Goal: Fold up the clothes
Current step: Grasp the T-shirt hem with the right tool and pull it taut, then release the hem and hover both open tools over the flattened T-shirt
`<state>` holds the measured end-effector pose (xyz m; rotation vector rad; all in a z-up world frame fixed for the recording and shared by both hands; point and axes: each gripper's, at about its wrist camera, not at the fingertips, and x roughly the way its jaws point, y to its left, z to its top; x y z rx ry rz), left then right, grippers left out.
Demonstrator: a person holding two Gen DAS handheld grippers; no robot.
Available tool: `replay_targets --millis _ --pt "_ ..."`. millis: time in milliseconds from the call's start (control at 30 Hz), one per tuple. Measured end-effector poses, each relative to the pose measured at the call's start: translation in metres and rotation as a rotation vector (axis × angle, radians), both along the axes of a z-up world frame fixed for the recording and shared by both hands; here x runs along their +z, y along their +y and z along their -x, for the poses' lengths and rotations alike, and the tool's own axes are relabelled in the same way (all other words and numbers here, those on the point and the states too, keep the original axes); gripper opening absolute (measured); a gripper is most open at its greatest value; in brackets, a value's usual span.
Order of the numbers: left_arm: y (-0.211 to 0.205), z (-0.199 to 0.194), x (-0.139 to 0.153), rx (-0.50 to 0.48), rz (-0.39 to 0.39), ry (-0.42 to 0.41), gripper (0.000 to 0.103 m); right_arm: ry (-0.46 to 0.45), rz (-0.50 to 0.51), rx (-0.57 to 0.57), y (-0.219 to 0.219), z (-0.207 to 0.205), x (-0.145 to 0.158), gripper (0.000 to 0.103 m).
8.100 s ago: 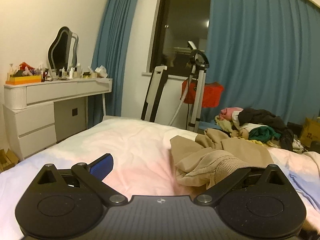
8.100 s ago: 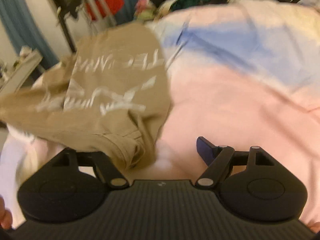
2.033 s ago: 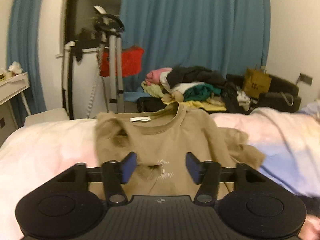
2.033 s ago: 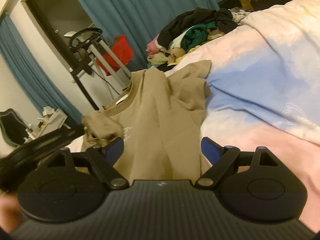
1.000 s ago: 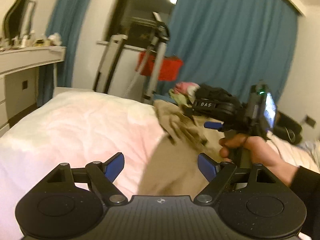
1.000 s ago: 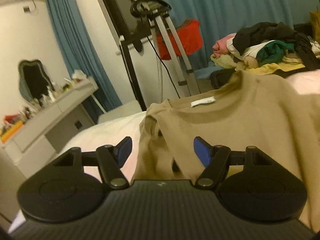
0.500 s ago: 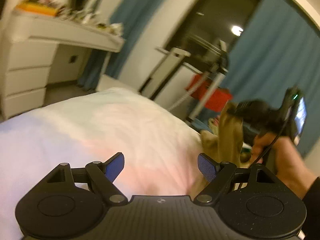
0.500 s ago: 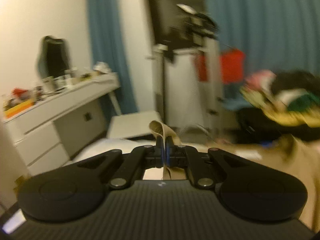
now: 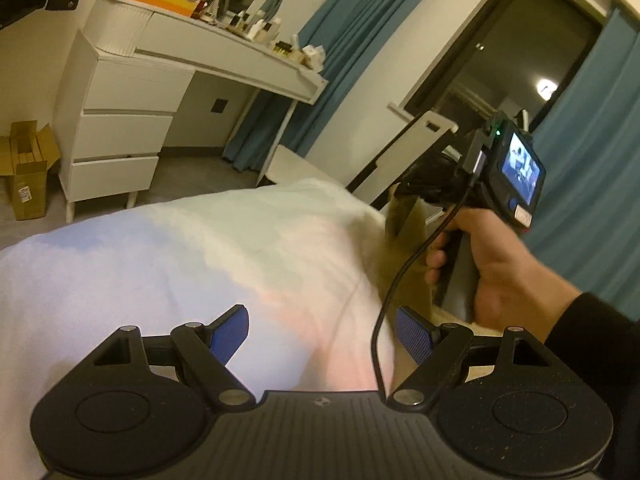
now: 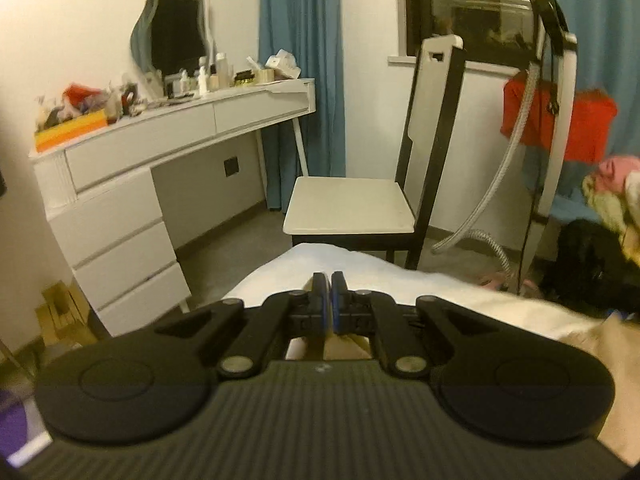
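Lifted since before, tan shirt point(image 9: 404, 236) hangs lengthwise from clamped right gripper point(image 10: 330, 300); left gripper point(image 9: 320, 332) gapes empty

Bed point(image 9: 180, 256): broad bare stretch of pastel cover ahead of the left tool point(image 9: 322, 334), open for passage, nothing between its spread jaws. Right side of that view: right hand point(image 9: 492, 264) with its tool body and a hanging cable point(image 9: 394, 280), tan shirt point(image 9: 404, 236) draped beneath, blocking the way across. Beyond the bed end: chair point(image 10: 352, 204) close against it, white table point(image 10: 160, 152) with drawers to the left, open floor point(image 10: 240, 248) between them; clothes pile point(image 10: 612, 200) at far right
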<state>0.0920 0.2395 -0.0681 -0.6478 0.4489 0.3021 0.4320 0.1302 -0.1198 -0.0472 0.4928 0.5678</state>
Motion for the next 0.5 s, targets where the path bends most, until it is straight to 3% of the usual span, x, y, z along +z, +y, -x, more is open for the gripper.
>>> replay_targets --millis 33,67,100,167,367,500 --pt "0.000 -0.002 -0.002 -0.004 0.004 0.008 0.082 0.014 -0.019 -0.007 -0.003 -0.005 -0.002 0.010" --pt "-0.002 -0.005 -0.004 -0.007 0.005 0.016 0.082 0.028 -0.029 -0.010 -0.006 -0.007 -0.003 0.022" --pt "-0.003 -0.008 -0.006 -0.010 0.003 0.023 0.082 0.037 -0.036 -0.010 -0.010 -0.008 -0.001 0.050" --pt "-0.005 -0.010 -0.008 -0.020 0.008 0.031 0.082 0.021 -0.066 -0.022 -0.026 0.001 0.006 0.087" --pt "-0.010 -0.014 -0.011 -0.086 0.021 0.051 0.082 -0.057 -0.089 -0.119 -0.112 0.071 0.036 0.087" --pt "-0.024 -0.013 -0.006 -0.168 0.002 0.051 0.081 -0.029 -0.165 -0.241 -0.206 0.165 0.041 0.087"
